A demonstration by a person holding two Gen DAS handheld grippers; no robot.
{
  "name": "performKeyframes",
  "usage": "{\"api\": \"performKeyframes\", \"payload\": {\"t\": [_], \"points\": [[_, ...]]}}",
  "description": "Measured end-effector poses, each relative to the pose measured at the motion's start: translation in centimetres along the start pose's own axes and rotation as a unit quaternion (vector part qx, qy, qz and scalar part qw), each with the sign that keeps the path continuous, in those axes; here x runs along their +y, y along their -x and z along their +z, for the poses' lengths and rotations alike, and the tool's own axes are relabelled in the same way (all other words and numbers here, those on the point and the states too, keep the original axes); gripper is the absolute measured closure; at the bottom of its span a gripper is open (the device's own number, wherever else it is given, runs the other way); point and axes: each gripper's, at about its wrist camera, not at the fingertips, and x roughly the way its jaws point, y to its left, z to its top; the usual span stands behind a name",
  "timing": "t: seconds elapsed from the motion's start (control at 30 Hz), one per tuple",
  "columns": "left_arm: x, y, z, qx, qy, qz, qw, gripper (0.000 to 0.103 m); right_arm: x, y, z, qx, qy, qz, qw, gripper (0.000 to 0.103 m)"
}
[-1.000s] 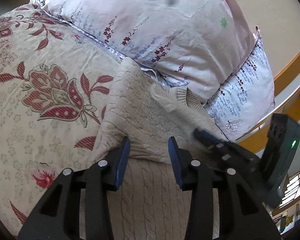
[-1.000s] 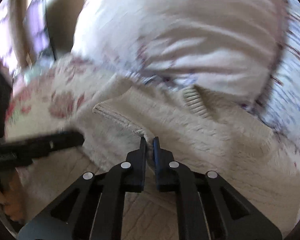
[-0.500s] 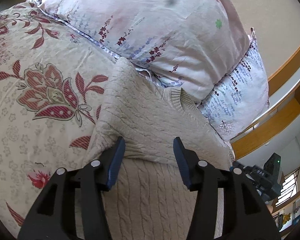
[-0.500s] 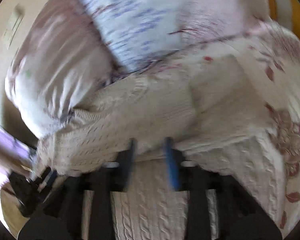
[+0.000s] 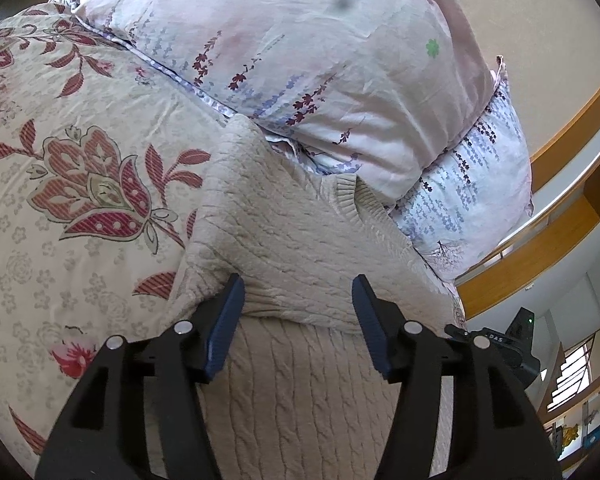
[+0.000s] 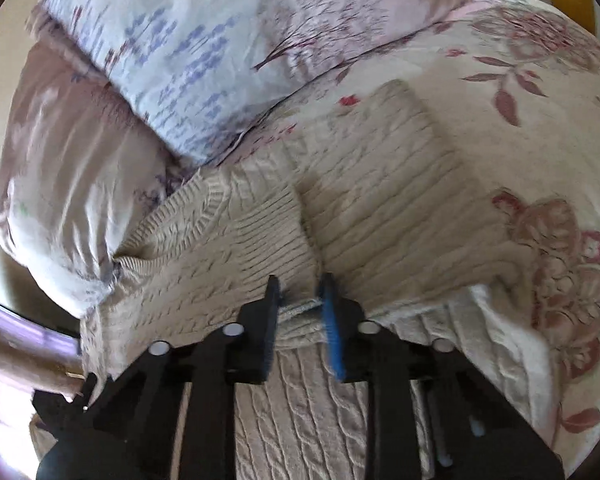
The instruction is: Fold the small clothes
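Note:
A cream cable-knit sweater (image 5: 292,236) lies on the floral bedspread (image 5: 60,208), its neck end against the pillows, with one part folded over the body. My left gripper (image 5: 298,292) is open, its fingers spread above the folded edge and holding nothing. In the right wrist view the sweater (image 6: 380,216) shows sleeves folded across the body. My right gripper (image 6: 300,296) is open by a narrow gap, its tips over a folded sleeve edge. The right gripper also shows in the left wrist view (image 5: 500,344) at the lower right.
A pink floral pillow (image 5: 320,52) and a blue-patterned pillow (image 5: 472,192) lie beyond the sweater. A wooden bed rail (image 5: 548,236) runs at the right. Bedspread (image 6: 540,128) extends to the right of the sweater in the right wrist view.
My right gripper opened, let go of the sweater fabric and swung round to the sweater's right side. My left gripper opened wider and stayed over the fold.

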Motion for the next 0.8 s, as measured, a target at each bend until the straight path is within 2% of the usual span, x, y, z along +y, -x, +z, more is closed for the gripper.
{"api": "performKeyframes", "payload": {"t": [0.13, 0.17, 0.33, 0.5, 0.57, 0.6, 0.7, 0.73, 0.8], "points": [[-0.1, -0.1, 0.1, 0.0, -0.001, -0.004, 1.0, 0.044, 1.8, 3.0, -0.1, -0.082, 0.049, -0.008, 0.995, 0.094], [-0.1, -0.2, 0.1, 0.001, -0.002, -0.005, 1.0, 0.044, 2.0, 3.3, -0.1, -0.089, 0.053, -0.015, 0.994, 0.094], [-0.4, -0.3, 0.1, 0.003, -0.008, -0.009, 0.9999, 0.04, 0.3, 0.7, -1.1, -0.037, 0.033, -0.071, 0.996, 0.094], [-0.2, -0.1, 0.4, 0.007, 0.001, -0.017, 0.9998, 0.04, 1.0, 0.9, -1.4, -0.037, 0.043, -0.087, 0.995, 0.094], [0.0, 0.4, 0.2, 0.013, 0.011, -0.017, 0.9997, 0.041, 1.0, 1.4, -1.5, -0.029, 0.048, -0.077, 0.995, 0.093], [0.1, 1.0, 0.0, 0.018, 0.02, -0.022, 0.9994, 0.041, 0.9, 2.0, -1.5, -0.025, 0.052, -0.07, 0.996, 0.087], [0.2, 2.8, -0.6, 0.021, 0.019, -0.021, 0.9994, 0.042, 0.3, 4.4, -1.8, -0.03, 0.063, -0.058, 0.996, 0.046], [0.2, 3.8, -0.9, 0.023, 0.011, -0.017, 0.9995, 0.042, -0.3, 5.7, -1.9, -0.037, 0.064, -0.043, 0.996, 0.041], [0.4, 5.2, -1.5, 0.027, -0.002, -0.011, 0.9996, 0.042, -1.4, 7.4, -2.2, -0.031, 0.066, -0.014, 0.997, 0.04]]}}
